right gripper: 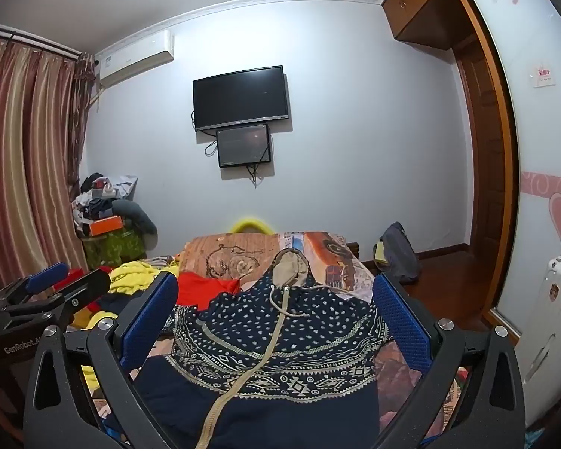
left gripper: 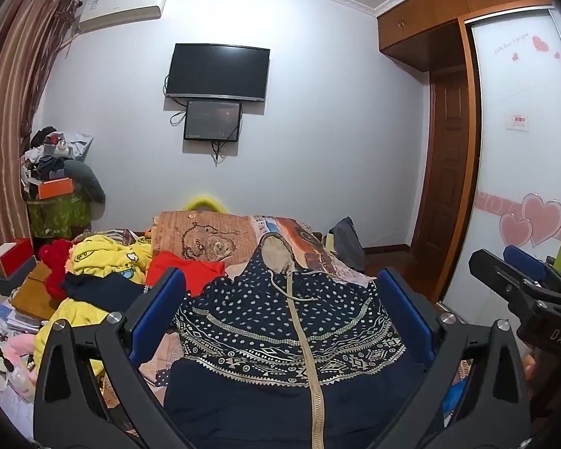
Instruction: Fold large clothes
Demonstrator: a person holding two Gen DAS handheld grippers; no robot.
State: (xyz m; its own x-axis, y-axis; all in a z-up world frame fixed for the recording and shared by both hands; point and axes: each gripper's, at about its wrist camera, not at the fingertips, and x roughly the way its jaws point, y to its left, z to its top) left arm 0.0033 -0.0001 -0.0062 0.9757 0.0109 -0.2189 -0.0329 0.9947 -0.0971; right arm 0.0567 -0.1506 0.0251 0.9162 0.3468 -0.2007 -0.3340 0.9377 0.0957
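Note:
A navy zip hoodie [left gripper: 280,336] with white dots, a patterned band and a beige-lined hood lies flat on the bed, hood pointing away; it also shows in the right wrist view [right gripper: 280,340]. My left gripper [left gripper: 280,299] is open and empty, its blue pads spread wide above the hoodie's body. My right gripper [right gripper: 276,303] is open and empty too, held over the same garment. The right gripper shows at the right edge of the left wrist view [left gripper: 523,280]. The left gripper shows at the left edge of the right wrist view [right gripper: 48,292].
A heap of yellow, red and dark clothes [left gripper: 101,273] lies on the bed's left side. The patterned bedspread [left gripper: 205,232] reaches to the bed's far end. A cluttered stand [left gripper: 56,194] is by the curtain; a wardrobe [left gripper: 523,149] and a backpack [left gripper: 346,243] are on the right.

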